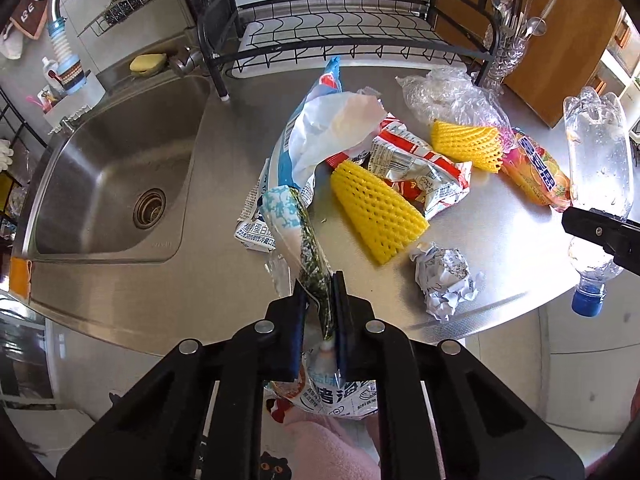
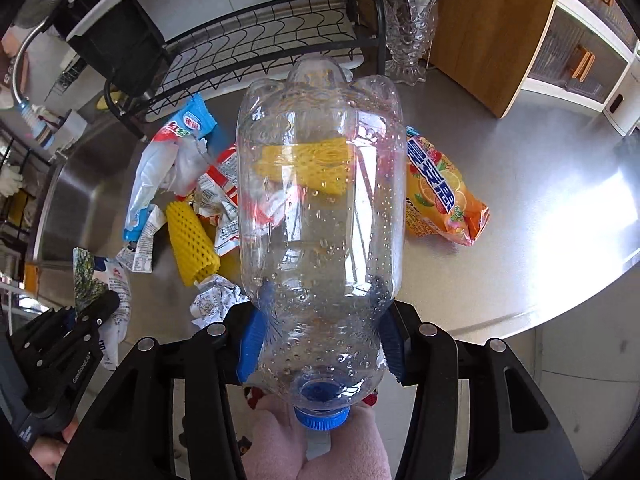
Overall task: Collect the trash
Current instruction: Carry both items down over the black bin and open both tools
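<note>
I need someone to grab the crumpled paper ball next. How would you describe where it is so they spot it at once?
Start at the steel counter right of the sink, and go to its near edge. The crumpled paper ball lies there alone, just in front of the nearer yellow foam fruit net. It is the only white, printed, balled-up piece; everything else is glossy wrapper, foam or plastic.

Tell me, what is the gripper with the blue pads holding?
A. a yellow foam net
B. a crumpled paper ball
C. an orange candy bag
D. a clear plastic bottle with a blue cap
D: the right gripper has its blue pads pressed on both sides of the clear plastic bottle, whose blue cap points toward the camera.
</note>
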Motion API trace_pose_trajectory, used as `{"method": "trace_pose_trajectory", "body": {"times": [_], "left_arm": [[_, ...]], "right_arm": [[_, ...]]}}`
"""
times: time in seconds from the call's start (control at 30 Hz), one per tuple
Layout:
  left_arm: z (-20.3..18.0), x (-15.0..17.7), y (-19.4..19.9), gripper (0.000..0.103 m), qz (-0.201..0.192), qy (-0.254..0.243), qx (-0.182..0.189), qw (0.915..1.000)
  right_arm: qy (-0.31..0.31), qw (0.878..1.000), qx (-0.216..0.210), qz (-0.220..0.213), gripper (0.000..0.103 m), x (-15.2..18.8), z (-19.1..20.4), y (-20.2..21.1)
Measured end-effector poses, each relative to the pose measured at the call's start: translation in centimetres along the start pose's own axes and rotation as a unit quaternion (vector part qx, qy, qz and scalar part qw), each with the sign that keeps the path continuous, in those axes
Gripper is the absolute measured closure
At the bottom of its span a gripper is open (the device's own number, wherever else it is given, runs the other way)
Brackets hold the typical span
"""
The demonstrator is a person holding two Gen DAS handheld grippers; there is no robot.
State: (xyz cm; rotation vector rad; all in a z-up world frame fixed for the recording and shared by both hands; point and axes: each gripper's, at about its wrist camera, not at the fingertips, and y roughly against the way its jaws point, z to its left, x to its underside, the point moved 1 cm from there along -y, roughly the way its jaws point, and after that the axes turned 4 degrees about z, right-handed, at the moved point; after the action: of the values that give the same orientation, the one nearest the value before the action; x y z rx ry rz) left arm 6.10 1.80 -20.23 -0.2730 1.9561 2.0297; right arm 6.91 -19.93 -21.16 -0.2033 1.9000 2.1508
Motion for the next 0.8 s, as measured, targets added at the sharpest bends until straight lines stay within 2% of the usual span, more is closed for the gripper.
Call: {"method": "trace_pose_trajectory", "body": {"times": [0.23, 0.4, 0.6, 0.8], "left_arm": [[-0.1, 2.4, 3.3, 0.092, -0.026, 0.001, 0.002, 0.9997], [-0.3, 5.4, 4.6, 0.092, -0.028, 0.005, 0.008, 0.9996], [-0.8, 9.7, 4.0, 0.092, -0.01, 0.007, 0.02, 0.9997], [-1.8, 13.1, 0.8, 0.092, 0.016, 0.004, 0.061, 0.998]], "right_arm": [[0.025, 0.999, -0.005, -0.027, 0.052, 2.5, 0.2, 3.7], [0.045, 0.999, -0.021, -0.022, 0.052, 5.6, 0.1, 4.9], [0.063, 0.996, -0.05, 0.034, 0.052, 10.3, 0.3, 3.7], [0.05, 0.992, -0.065, 0.092, 0.052, 13.5, 0.2, 0.1]]}}
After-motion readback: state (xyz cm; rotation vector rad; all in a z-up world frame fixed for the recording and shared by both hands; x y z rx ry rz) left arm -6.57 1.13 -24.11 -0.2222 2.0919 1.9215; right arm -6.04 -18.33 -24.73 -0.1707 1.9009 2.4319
